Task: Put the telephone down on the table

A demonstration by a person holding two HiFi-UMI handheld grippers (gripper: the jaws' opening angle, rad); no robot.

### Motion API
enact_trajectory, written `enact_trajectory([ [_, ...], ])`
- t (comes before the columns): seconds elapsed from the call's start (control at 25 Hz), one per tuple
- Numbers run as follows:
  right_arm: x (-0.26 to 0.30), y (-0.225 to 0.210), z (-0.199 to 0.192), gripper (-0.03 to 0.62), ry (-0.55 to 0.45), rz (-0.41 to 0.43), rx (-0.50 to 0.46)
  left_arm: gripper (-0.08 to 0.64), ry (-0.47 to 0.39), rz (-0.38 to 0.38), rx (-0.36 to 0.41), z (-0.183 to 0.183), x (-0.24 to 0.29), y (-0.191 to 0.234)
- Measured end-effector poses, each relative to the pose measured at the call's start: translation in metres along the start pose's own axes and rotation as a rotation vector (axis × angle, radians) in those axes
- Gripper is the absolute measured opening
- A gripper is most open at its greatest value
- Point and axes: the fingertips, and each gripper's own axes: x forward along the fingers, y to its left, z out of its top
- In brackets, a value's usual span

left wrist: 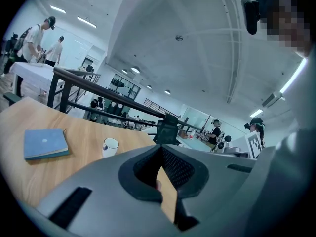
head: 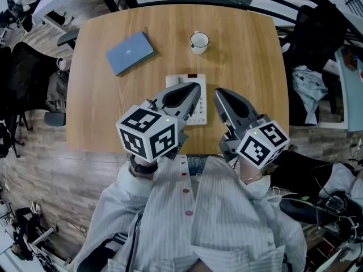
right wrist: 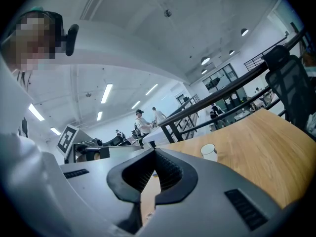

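Over the near edge of the wooden table, the left tool and right tool are held with jaws pressed together on nothing. The white telephone is laid flat on the table, partly covered by the left tool. A blue notebook is placed at its ten o'clock, a white cup at twelve.

L gripper & R gripper side by side over table's near edge, both w/ jaws closed, nothing between, tips tilted slightly down toward table's far side.
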Motion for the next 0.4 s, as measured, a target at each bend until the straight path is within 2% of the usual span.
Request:
enact_trajectory([
  [0.16, 0.001, -0.003, -0.002, 0.034, 0.015, 0.008, 0.001, 0.009, 0.040, -0.008, 0.018, -0.006, 0.008, -0.003],
  [0.4, -0.001, -0.003, 0.000, 0.034, 0.029, 0.003, -0.013, 0.009, 0.090, -0.091, 0.068, -0.011, 0.016, -0.014],
])
